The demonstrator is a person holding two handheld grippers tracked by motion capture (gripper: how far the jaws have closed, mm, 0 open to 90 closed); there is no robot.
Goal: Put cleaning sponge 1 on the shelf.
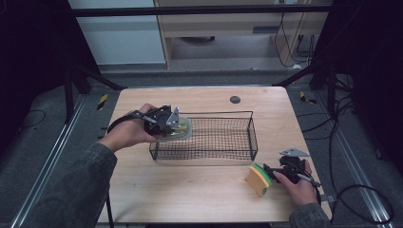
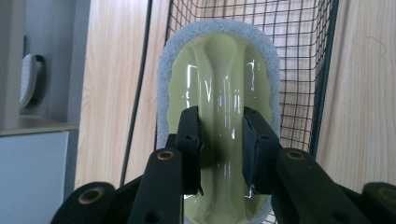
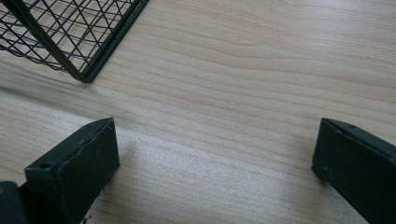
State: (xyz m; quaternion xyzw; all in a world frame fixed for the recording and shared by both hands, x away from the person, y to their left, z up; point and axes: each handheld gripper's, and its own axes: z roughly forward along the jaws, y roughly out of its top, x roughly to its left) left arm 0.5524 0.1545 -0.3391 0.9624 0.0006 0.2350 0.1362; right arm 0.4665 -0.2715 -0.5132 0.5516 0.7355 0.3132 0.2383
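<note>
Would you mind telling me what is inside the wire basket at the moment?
The wire basket looks bare through the mesh; its left end is covered by the left hand-held gripper holding a green scrubber over the rim.

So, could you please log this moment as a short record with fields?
left claw: shut on the scrubber's green handle ridge
scrubber: grey pad, green top, held over the wire basket's left end
wire basket: black, mid-table
right claw: open, nothing between the jaws
sponge: yellow and green, on the table beside the right claw
</note>
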